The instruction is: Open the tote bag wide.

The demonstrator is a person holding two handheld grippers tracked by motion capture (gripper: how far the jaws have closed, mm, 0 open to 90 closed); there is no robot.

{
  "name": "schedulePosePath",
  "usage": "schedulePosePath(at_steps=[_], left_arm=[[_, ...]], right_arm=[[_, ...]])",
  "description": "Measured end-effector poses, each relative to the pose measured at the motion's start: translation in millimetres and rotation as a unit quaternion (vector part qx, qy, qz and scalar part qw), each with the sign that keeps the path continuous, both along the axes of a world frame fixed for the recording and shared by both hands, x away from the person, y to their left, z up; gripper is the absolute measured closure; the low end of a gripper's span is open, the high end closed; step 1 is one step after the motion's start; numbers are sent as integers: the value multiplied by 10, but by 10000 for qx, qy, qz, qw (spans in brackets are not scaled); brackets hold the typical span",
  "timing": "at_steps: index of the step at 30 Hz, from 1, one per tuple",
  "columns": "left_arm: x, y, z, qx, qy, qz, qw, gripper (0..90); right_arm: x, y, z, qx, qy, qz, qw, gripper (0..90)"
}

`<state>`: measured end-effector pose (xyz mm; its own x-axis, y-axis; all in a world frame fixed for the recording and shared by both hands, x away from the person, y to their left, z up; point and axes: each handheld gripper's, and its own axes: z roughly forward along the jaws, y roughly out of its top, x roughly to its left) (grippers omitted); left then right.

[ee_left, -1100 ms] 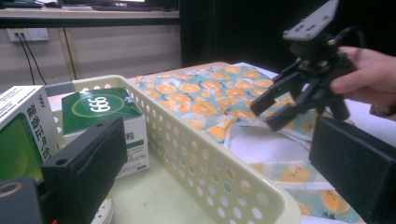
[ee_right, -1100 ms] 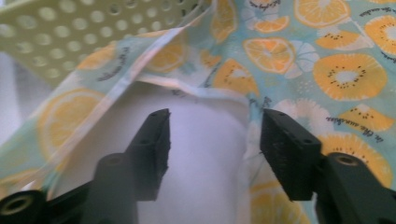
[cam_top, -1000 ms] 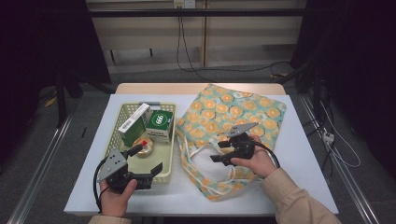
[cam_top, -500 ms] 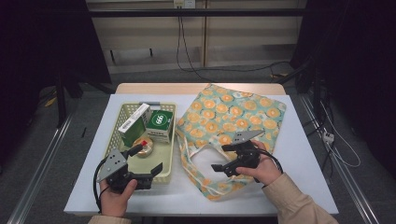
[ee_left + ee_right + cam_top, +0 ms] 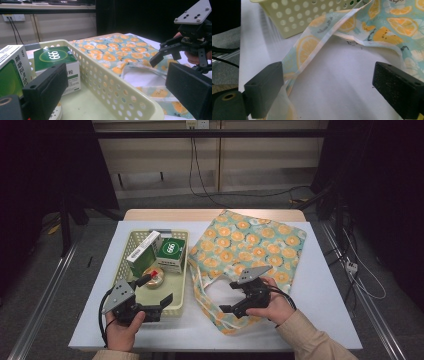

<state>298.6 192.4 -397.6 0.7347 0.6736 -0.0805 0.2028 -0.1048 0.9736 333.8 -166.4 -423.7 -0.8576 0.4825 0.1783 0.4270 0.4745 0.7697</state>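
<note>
The left gripper (image 5: 159, 296) waits at the near edge of the basket (image 5: 181, 270), its jaws spread, one over the rim and one outside it, holding nothing. Inside the basket stand a white-green box (image 5: 142, 253) at about 11 o'clock and a green box (image 5: 171, 254) at 1 o'clock, with a round tin (image 5: 152, 277) in front of them, near the left gripper.

To the right the bag (image 5: 250, 245) lies flat on the worktop (image 5: 320, 290), its mouth toward the person and touching the basket side. The right gripper (image 5: 231, 300) hovers low over the bag handles (image 5: 202, 287), jaws wide apart. In the right gripper view one strap (image 5: 307, 48) runs from the bag to just beside one jaw, but it is not pinched.

I judge the step is opening the bag so the basket things can go in. The next move asks the right gripper to go toward 9 o'clock, take the upper strap alone and lift it. The lower strap lies close under it and may be caught together; the basket wall also stands near.
</note>
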Motion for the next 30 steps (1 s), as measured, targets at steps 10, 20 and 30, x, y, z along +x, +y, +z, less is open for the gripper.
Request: schedulePosePath(at_steps=[10, 20, 30], left_arm=[[18, 84, -14, -63, 18, 119, 9999, 43], [8, 150, -23, -79, 59, 162, 9998, 41], [5, 172, -21, -76, 60, 186, 9998, 41]], right_arm=[[-20, 39, -32, -37, 77, 49, 10000, 134], [-68, 87, -17, -53, 89, 144, 9998, 176], [-117, 104, 184, 185, -54, 108, 9998, 199]])
